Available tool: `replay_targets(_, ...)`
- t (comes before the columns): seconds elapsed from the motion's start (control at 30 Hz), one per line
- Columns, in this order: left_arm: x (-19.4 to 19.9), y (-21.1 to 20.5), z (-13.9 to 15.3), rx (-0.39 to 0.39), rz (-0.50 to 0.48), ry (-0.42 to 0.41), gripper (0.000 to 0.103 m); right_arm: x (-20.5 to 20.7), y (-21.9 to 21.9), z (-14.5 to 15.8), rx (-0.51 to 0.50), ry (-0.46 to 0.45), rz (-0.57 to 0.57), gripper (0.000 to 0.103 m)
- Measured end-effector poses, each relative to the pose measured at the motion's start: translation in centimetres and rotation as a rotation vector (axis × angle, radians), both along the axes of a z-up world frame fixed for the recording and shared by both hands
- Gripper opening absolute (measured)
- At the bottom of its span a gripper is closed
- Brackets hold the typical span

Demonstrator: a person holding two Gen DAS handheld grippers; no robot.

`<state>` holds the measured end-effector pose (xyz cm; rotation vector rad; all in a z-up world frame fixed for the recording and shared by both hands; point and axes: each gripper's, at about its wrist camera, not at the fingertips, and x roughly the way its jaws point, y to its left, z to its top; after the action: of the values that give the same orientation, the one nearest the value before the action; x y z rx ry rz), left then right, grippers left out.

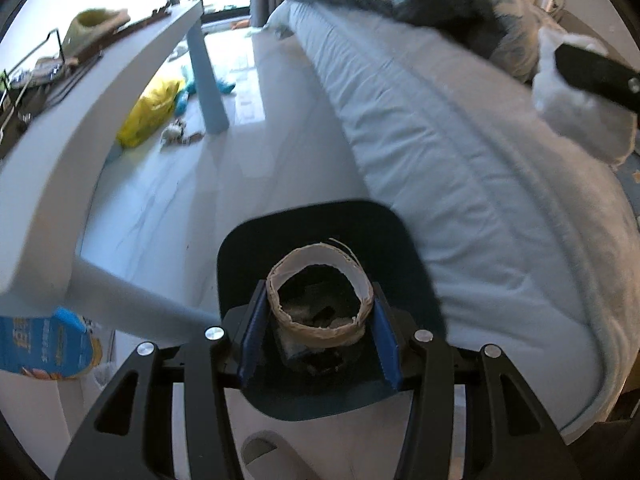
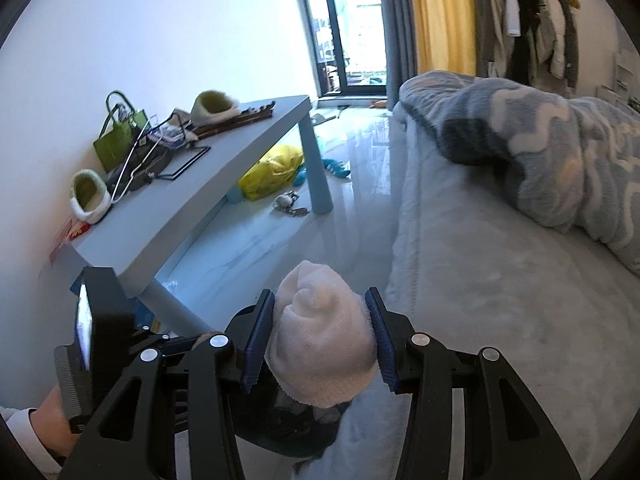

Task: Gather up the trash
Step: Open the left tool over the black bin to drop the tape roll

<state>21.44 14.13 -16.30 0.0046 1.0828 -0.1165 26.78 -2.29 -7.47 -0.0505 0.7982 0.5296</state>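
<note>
the left hand-held gripper (image 1: 320,332) pinches a brown cardboard tube of an empty paper roll (image 1: 320,300) between its blue pads, one pad on each side of the round wall. the tube is held with its open end toward the camera and right above the dark blue plastic trash bin (image 1: 416,256), which stands on the pale shiny floor (image 1: 168,208) beside the light blue bed (image 1: 440,140). i think it is held there so that it can fall straight into the bin when the pads open; some trash seems to lie inside already

the right hand-held gripper (image 2: 320,340) is pressed onto a crumpled white soft tissue wad (image 2: 320,344), and a dark rim that is probably the same bin shows just below it. it looks as if this wad waits for its turn over the bin

more possible trash, like the yellow plastic bag (image 2: 272,172), lies on the floor under the light blue desk (image 2: 224,176), well apart from both grippers
</note>
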Motion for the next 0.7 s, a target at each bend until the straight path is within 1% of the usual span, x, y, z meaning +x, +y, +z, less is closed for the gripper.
replay_targets(0.13,0.0,1.5,-1.8,-0.006,0.021,0.052,0.052,0.1,1.9,-1.0,-0.022,0.016,0.029,0.047)
replay_targets(0.37,-0.5,2.8,-3.2,-0.025,0.031,0.091,0.055,0.5,4.6,-2.8,-0.049,0.054,0.051,0.047)
replay_targets(0.43,-0.7,3.1,-3.2,-0.021,0.028,0.089,0.063,0.6,5.3,-3.5,-0.059,0.069,0.057,0.047)
replay_targets(0.5,-0.8,3.4,-3.1,-0.019,0.021,0.087,0.066,0.7,5.6,-4.1,-0.064,0.083,0.06,0.047)
replay_targets(0.57,-1.0,3.9,-3.0,-0.022,0.027,0.082,0.067,0.9,5.9,-4.6,-0.071,0.094,0.058,0.047)
replay_targets(0.63,-1.2,4.6,-2.8,-0.032,0.037,0.069,0.074,1.2,6.0,-5.3,-0.073,0.109,0.053,0.047)
replay_targets(0.7,-1.3,5.2,-2.5,-0.043,0.049,0.059,0.074,1.5,6.3,-6.0,-0.073,0.129,0.051,0.047)
